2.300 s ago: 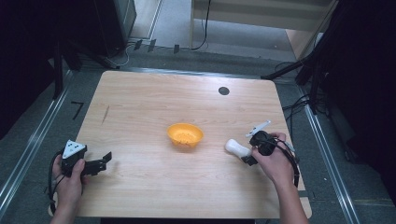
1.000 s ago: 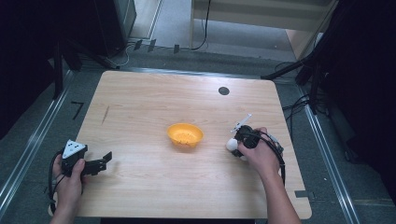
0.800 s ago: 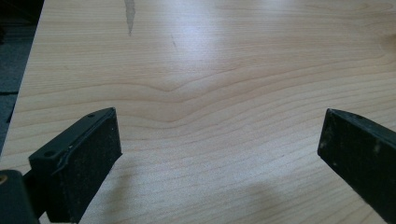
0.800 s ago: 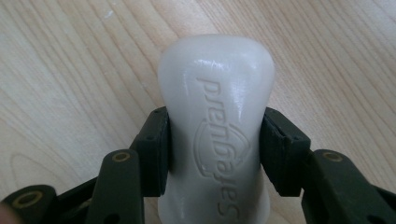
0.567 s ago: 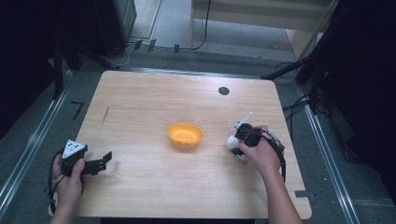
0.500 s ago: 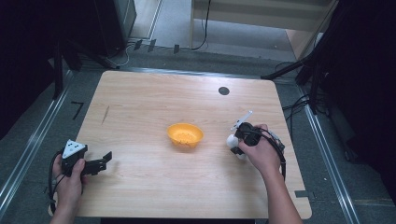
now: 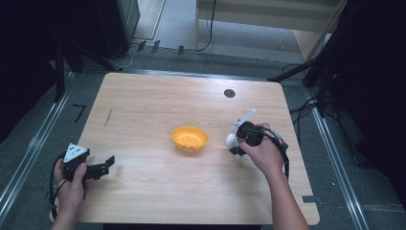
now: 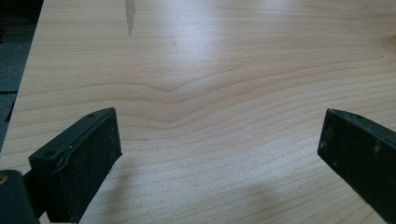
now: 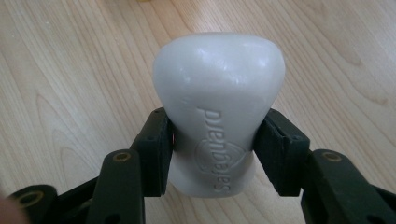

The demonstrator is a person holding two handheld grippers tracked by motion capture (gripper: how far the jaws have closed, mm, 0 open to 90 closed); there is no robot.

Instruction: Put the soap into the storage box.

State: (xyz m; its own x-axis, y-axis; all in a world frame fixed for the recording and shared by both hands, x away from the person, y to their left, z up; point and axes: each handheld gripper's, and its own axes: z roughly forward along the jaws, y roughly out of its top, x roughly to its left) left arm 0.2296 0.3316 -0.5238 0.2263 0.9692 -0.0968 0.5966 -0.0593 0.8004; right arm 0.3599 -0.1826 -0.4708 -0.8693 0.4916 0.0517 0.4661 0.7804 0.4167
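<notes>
A white bar of soap (image 9: 217,112) stamped "safeguard" sits pinched between the two black jaws of my right gripper (image 9: 212,147), which is shut on it. From above, the right gripper (image 7: 237,143) holds the soap (image 7: 231,140) just right of a small orange bowl (image 7: 190,138) at the table's middle. My left gripper (image 7: 106,165) rests near the table's front left corner, held in a hand. Its jaws stand wide apart over bare wood, and the left gripper (image 8: 219,149) is open with nothing between them.
The wooden table (image 7: 143,105) has a black round mark (image 7: 229,93) near its back right. A dark streak (image 8: 129,14) marks the wood ahead of the left gripper. Metal rails and cables run along the floor on both sides.
The right gripper moved left toward the bowl and closed over the soap, which earlier lay free beside it. Over the last half second nothing moved. The left gripper stayed still.
</notes>
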